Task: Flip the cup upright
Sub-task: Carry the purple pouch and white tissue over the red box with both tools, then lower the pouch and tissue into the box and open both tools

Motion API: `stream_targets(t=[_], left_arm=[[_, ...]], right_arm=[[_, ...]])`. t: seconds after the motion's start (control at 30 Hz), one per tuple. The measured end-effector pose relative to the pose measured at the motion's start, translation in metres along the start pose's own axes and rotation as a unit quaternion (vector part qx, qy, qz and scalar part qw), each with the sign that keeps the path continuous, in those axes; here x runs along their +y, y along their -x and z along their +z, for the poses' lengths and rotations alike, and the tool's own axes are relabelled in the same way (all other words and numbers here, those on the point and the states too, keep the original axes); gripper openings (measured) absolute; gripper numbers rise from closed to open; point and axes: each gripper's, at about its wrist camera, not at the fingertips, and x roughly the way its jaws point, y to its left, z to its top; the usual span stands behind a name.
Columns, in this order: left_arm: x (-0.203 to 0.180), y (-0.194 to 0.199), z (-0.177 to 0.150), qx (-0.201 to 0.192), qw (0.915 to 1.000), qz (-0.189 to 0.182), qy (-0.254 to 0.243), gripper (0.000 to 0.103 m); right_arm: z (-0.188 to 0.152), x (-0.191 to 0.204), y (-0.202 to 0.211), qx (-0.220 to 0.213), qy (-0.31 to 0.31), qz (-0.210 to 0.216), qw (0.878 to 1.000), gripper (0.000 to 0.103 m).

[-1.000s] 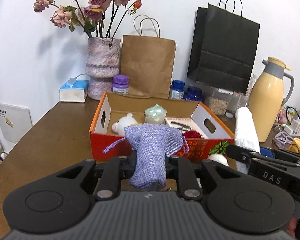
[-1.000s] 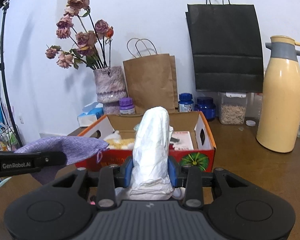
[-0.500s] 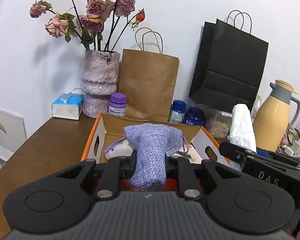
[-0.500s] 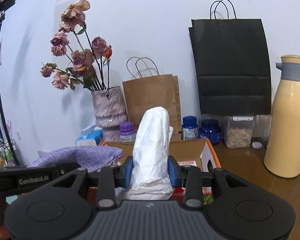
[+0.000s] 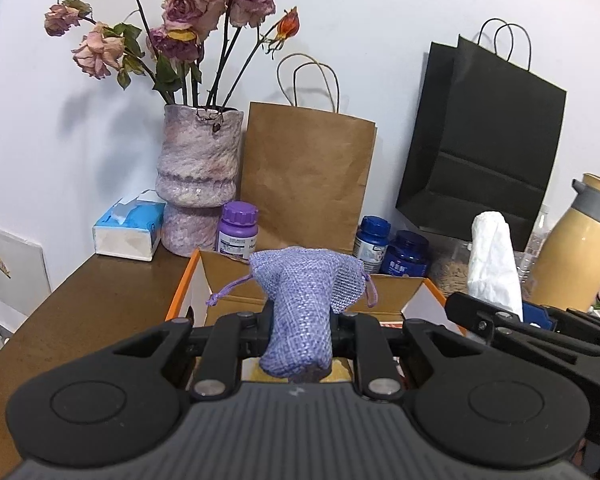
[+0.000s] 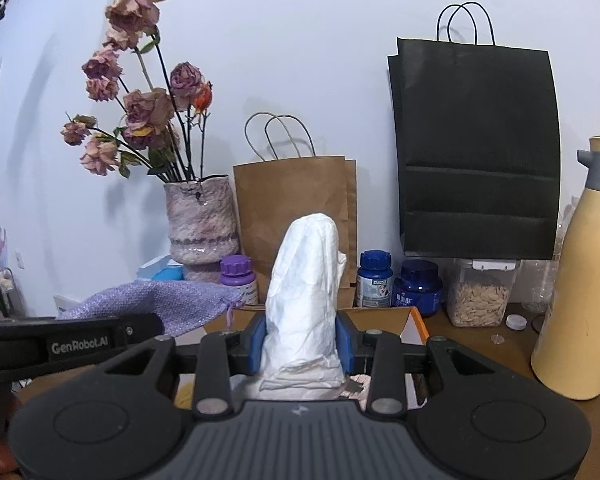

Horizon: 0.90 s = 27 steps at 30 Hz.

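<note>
No cup shows in either view. My left gripper [image 5: 300,320] is shut on a purple woven drawstring pouch [image 5: 304,296], which stands up between the jaws and hides the fingertips. My right gripper [image 6: 302,344] is shut on a white crumpled bag [image 6: 306,292], squeezed between its blue pads [image 6: 256,344]. The two grippers are side by side above the box: the right gripper [image 5: 520,320] with its white bag [image 5: 492,256] appears to the right in the left wrist view, and the purple pouch [image 6: 160,304] to the left in the right wrist view.
An orange cardboard box [image 5: 186,300] lies just below both grippers on the brown table [image 5: 80,312]. Behind it stand a vase of dried roses [image 5: 198,176], a tissue box [image 5: 128,232], a brown paper bag [image 5: 306,176], a black bag [image 6: 476,152], pill bottles [image 6: 374,280], a seed jar [image 6: 480,300] and a yellow thermos [image 6: 580,288].
Both grippers have risen and tilted up, so the box has sunk low in both views and its contents are hidden. Each gripper still holds its pouch or bag.
</note>
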Motion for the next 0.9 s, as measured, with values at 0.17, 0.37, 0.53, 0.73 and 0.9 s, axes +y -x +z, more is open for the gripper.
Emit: stream_targets(t=[0.17, 0.37, 0.53, 0.73, 0.9], left_arm=[[-0.003, -0.023, 0.005, 0.004, 1.0, 0.005, -0.007, 0.018], [-0.009, -0.047, 0.007, 0.011, 0.9997, 0.011, -0.021, 0.018], [-0.007, -0.065, 0.004, 0.021, 0.9992, 0.019, -0.029, 0.018], [-0.003, -0.08, -0.002, 0.036, 0.9984, 0.03, -0.033, 0.018], [-0.001, -0.083, -0.003, 0.045, 0.998, 0.029, -0.035, 0.023]], right_arm=[[0.005, -0.005, -0.02, 0.013, 0.001, -0.004, 1.0, 0.035], [0.007, -0.012, -0.044, 0.031, -0.002, -0.006, 1.0, 0.035], [0.001, -0.019, -0.062, 0.046, -0.011, -0.011, 0.999, 0.035], [-0.012, -0.022, -0.081, 0.066, -0.014, -0.008, 0.998, 0.035], [-0.017, -0.025, -0.087, 0.073, -0.015, -0.016, 0.997, 0.035]])
